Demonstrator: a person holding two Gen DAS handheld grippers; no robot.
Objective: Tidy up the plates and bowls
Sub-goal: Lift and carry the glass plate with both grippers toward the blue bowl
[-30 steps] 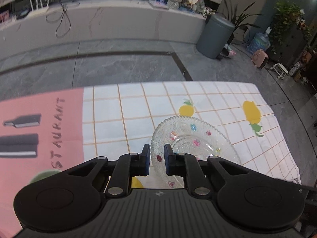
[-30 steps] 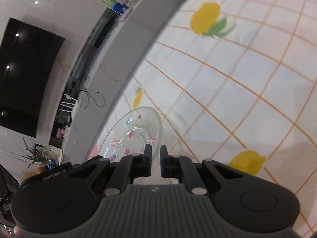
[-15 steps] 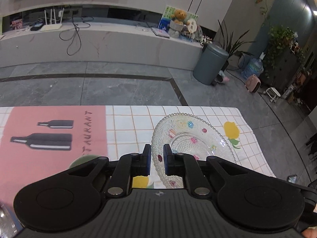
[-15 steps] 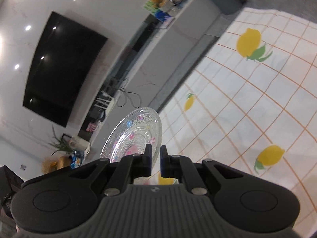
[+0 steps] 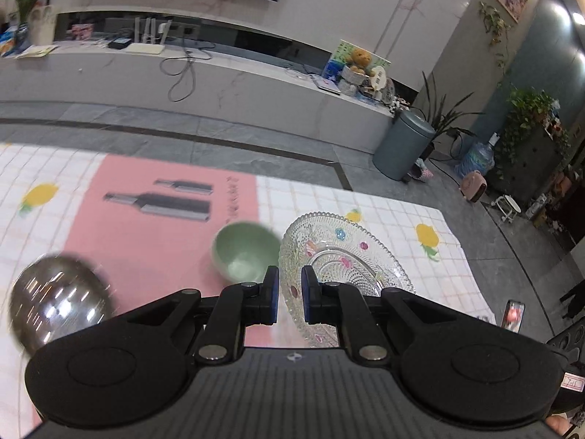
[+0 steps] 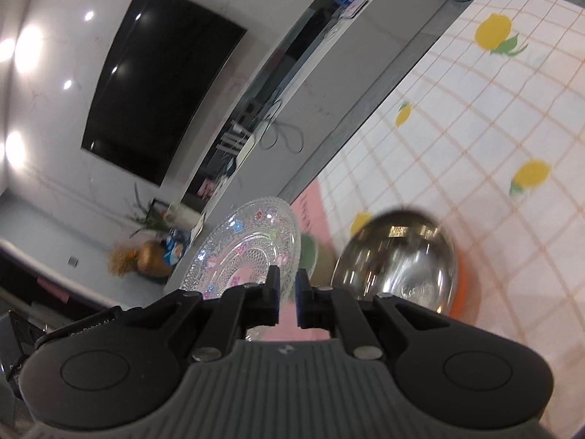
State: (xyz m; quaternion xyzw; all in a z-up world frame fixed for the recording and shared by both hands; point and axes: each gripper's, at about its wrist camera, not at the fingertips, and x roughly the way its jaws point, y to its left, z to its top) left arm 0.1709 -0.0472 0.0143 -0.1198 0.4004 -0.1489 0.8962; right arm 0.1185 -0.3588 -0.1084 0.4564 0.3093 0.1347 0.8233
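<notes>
Left wrist view: left gripper (image 5: 290,294) pinching the near rim of a round clear pressed-glass plate with coloured flower dots (image 5: 342,263), held tilted above the desk (image 5: 395,216) near its right edge; pale green ceramic bowl (image 5: 245,250) and round shiny steel bowl (image 5: 55,303) on the pink panel. Right wrist view: right gripper (image 6: 287,292) clamped on the same plate's (image 6: 248,245) rim, steel bowl (image 6: 398,259) just beside.

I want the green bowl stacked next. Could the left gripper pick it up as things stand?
Probably not yet: the left gripper is shut on the glass plate. The green bowl sits open beside it on the cloth.
</notes>
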